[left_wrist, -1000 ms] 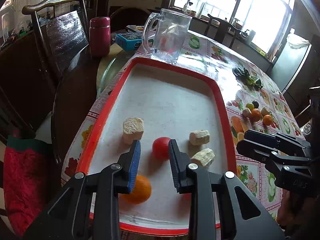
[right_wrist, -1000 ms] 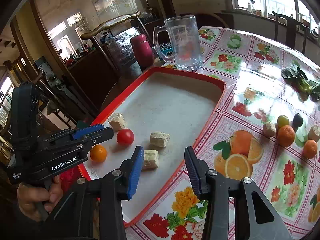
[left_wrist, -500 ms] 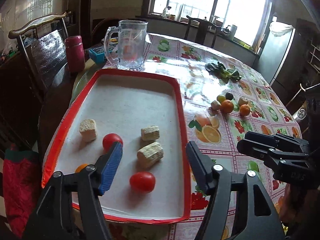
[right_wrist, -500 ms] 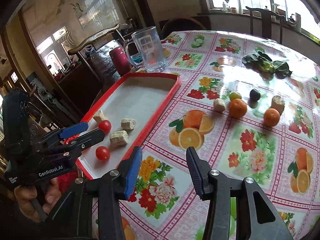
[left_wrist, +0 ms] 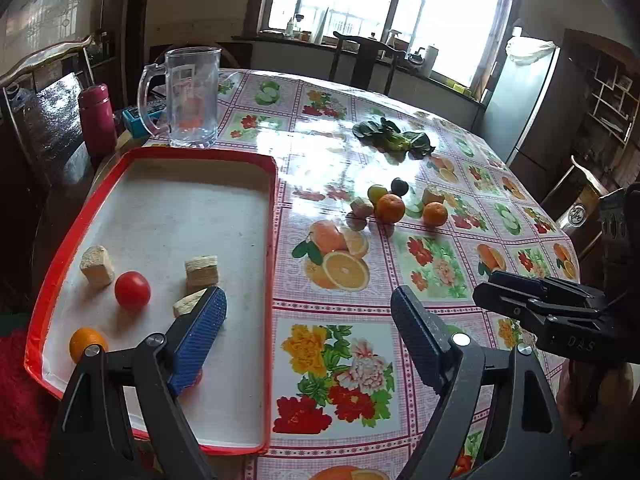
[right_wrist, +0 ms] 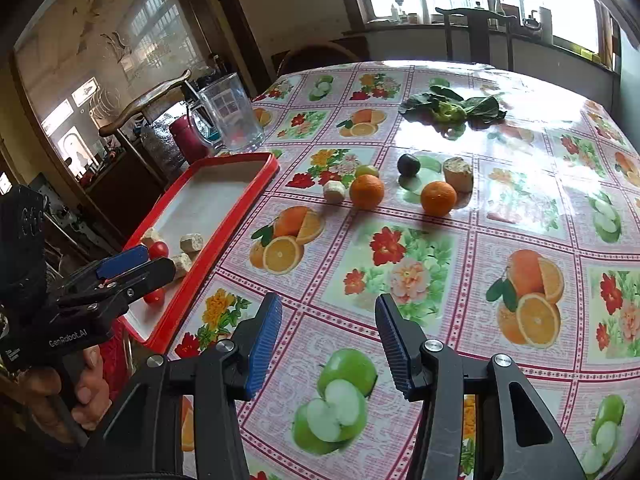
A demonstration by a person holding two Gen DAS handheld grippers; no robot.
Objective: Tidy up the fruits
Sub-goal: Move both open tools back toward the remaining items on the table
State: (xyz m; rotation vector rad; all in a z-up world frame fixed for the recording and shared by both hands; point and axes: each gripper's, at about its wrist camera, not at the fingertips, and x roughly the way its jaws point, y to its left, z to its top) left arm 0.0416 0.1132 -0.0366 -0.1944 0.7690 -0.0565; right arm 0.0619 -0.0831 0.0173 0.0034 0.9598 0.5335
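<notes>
My left gripper (left_wrist: 308,312) has just been opening; its jaws stand wide with nothing between them, straddling the right rim of the red tray (left_wrist: 273,240). In the tray, left of that gripper, I see a tomato (left_wrist: 132,290), a small orange (left_wrist: 86,343) and pale chunks (left_wrist: 201,269). My right gripper (right_wrist: 328,328) has also been spreading, moderately apart and empty, over the tablecloth. Well beyond the tray's right side sit two oranges (right_wrist: 367,191), a dark fruit (right_wrist: 408,165) and a green fruit (right_wrist: 367,171).
</notes>
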